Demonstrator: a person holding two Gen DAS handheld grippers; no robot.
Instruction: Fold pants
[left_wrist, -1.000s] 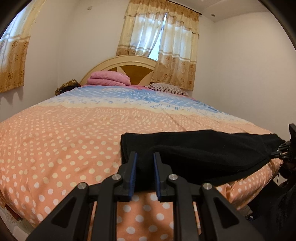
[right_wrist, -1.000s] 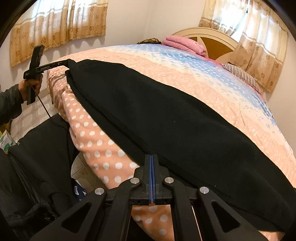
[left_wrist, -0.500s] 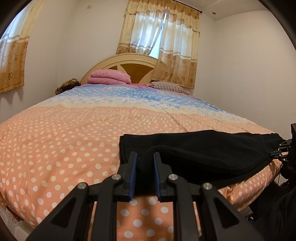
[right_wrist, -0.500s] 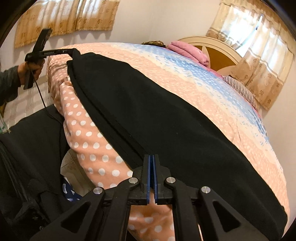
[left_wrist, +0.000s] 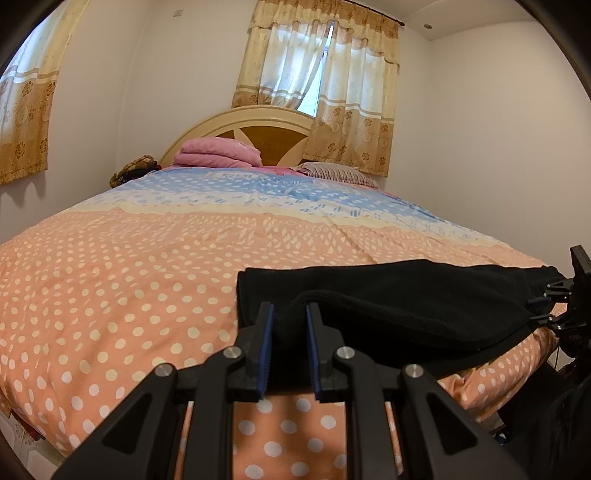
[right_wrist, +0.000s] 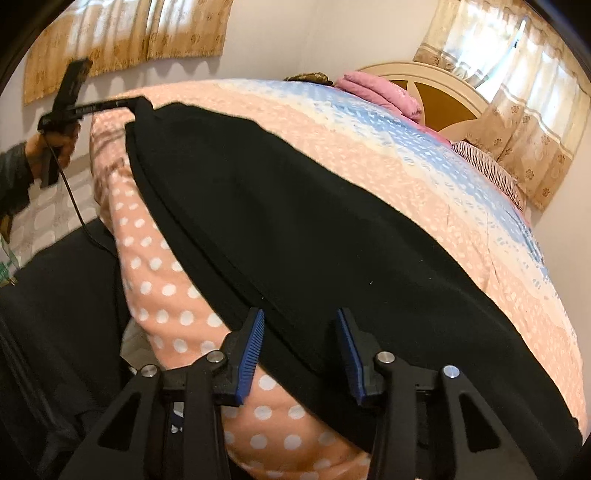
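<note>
Black pants (left_wrist: 399, 302) lie lengthwise along the near edge of the bed, also in the right wrist view (right_wrist: 314, 236). My left gripper (left_wrist: 288, 325) is shut on a bunched end of the pants; in the right wrist view it shows at the far end (right_wrist: 136, 105), held by a hand. My right gripper (right_wrist: 299, 332) is open, its blue pads either side of the pants' edge without pinching it. In the left wrist view it sits at the pants' far right end (left_wrist: 554, 302).
The bed has a peach and blue polka-dot cover (left_wrist: 147, 258). Folded pink blankets (left_wrist: 218, 153) and a striped pillow (left_wrist: 332, 171) lie by the headboard. Walls and curtained windows surround the bed. Dark clothing of the person (right_wrist: 55, 295) is beside the bed edge.
My right gripper has opened and released the pants' edge. The pants have settled lower onto the bed. My left gripper still holds its end.
</note>
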